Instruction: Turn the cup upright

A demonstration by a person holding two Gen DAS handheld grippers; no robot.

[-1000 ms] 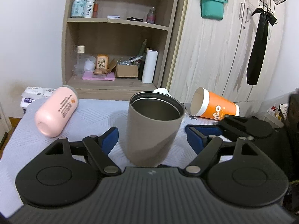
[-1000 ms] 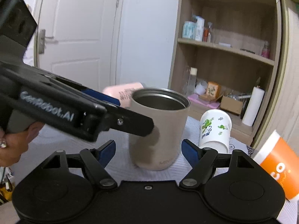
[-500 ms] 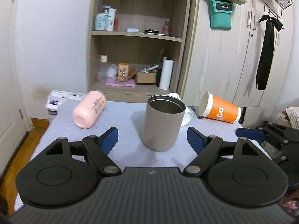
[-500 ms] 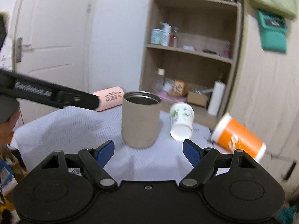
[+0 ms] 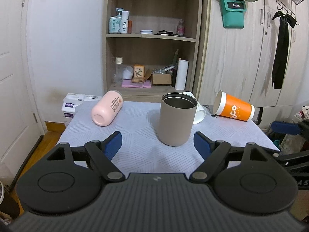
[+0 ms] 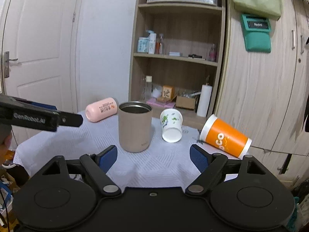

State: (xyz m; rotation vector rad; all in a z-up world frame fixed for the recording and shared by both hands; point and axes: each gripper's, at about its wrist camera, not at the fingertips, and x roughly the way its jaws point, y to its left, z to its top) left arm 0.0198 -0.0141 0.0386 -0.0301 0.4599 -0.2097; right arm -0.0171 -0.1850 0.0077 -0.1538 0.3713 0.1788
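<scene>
- Standing upright mid-worktop (image 5: 135,154): tan cup (image 5: 176,119), long axis vertical, mouth up.
- Left tongs (image 5: 158,142) spread wide, holding nothing, short of the cup.
- Right tongs (image 6: 153,155) also spread wide and holding nothing, near the worktop edge.
- Pink bottle (image 5: 107,110), white cup (image 6: 171,128) and orange cup (image 5: 233,108) lie on their sides.

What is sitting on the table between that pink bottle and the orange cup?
In the right wrist view, between the pink bottle and the orange cup stand the upright taupe tumbler and, right of it, a tipped white cup.
</scene>
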